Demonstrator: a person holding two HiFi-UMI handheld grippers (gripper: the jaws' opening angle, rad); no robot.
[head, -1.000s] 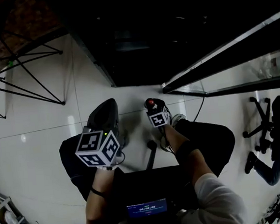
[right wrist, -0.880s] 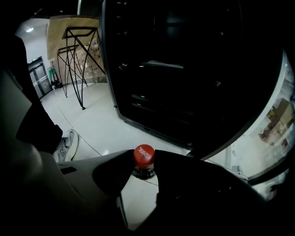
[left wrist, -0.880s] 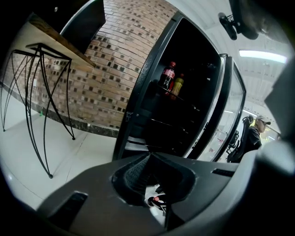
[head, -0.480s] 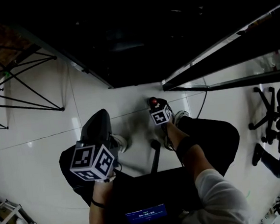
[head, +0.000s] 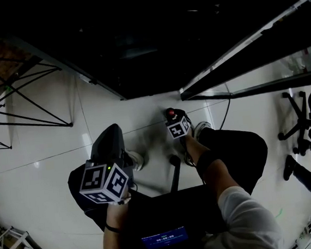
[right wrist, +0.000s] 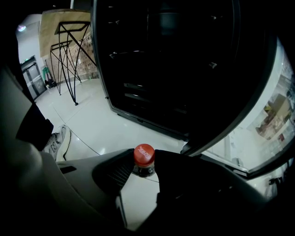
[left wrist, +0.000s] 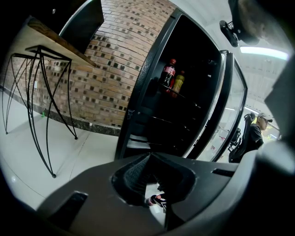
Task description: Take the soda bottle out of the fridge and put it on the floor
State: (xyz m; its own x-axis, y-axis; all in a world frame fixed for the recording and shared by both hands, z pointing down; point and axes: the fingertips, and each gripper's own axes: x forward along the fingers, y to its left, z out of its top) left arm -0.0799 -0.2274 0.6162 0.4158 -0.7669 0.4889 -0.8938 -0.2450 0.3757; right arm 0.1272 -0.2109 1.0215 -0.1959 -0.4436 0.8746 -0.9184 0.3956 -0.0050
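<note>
A: Right gripper [right wrist: 142, 171] first. Jaws?

B: Clenched on the neck of the soda bottle [right wrist: 144, 155]. The red cap sits just above the pads, centre of the right gripper view. The grip is steady, no letting go.

A: Anything changed in the last second?

B: Little at the bottle. In the head view it sat mid-frame a second ago and sits there now, just left of the right shoe [head: 198, 129]. The rest moved. The left gripper [head: 112, 132] and its marker cube [head: 104, 182] slid down and left. The view has tipped a little, so more of the dark fridge [head: 137, 52] spreads across the top.

A: Meaning for the task?

B: The bottle is out of the fridge and held low over the white floor [head: 47, 137]. My reading is that the lowering is about done and only the release is left. No view shows whether the base touches the tiles.

A: Left gripper, up close?

B: Tips closed together, nothing held. Only a bit of shoe shows through the gap below them. It faces the open fridge, where two other bottles [left wrist: 172, 77] stand on an upper shelf.

A: Arm poses?

B: The right forearm [head: 210, 168] runs from lower right up to centre frame, stretched forward and down. Its gripper reaches past the knee. The left hand is pulled in at lower left, idle, with the cube turned toward the camera.
</note>
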